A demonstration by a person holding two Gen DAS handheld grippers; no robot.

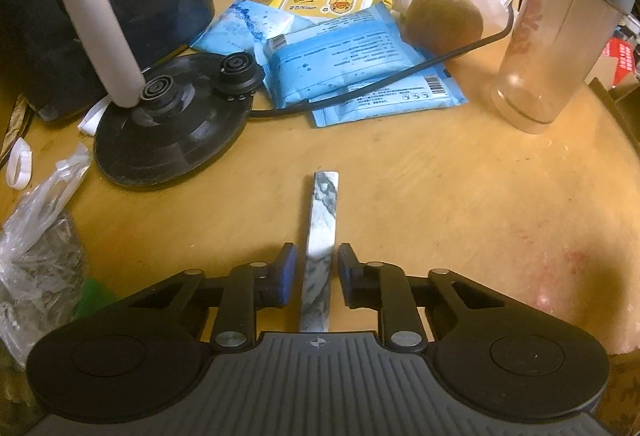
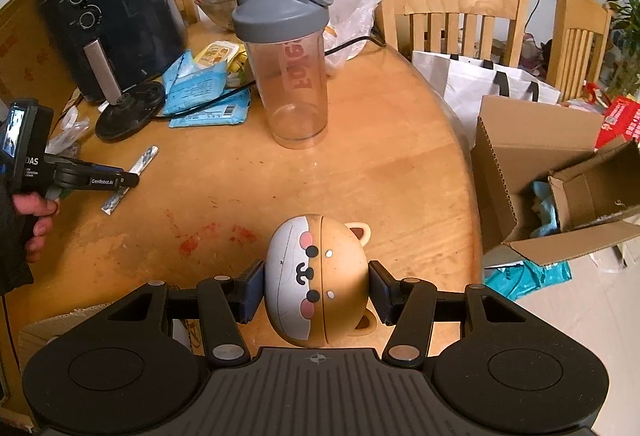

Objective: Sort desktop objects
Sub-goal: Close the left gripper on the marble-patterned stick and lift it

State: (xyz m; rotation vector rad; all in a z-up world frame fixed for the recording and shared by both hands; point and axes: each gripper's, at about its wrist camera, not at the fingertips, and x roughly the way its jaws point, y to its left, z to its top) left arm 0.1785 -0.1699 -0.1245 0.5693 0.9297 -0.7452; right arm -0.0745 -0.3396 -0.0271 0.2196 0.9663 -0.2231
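Barely begun: left gripper [image 1: 314,276] nearly closed around marbled bar [image 1: 320,232], pads not quite touching; right gripper [image 2: 316,292] clamped on bear toy [image 2: 316,284]; clutter unsorted.

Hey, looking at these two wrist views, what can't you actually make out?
- Near end of the marbled strip: left wrist view, hidden under the left claw body.
- Small print on the blue packets: both views, too small.
- Contents of the cardboard box: right wrist view, screened by its flaps.
- Underside of the bear-faced toy: right wrist view, covered by the right claw body.
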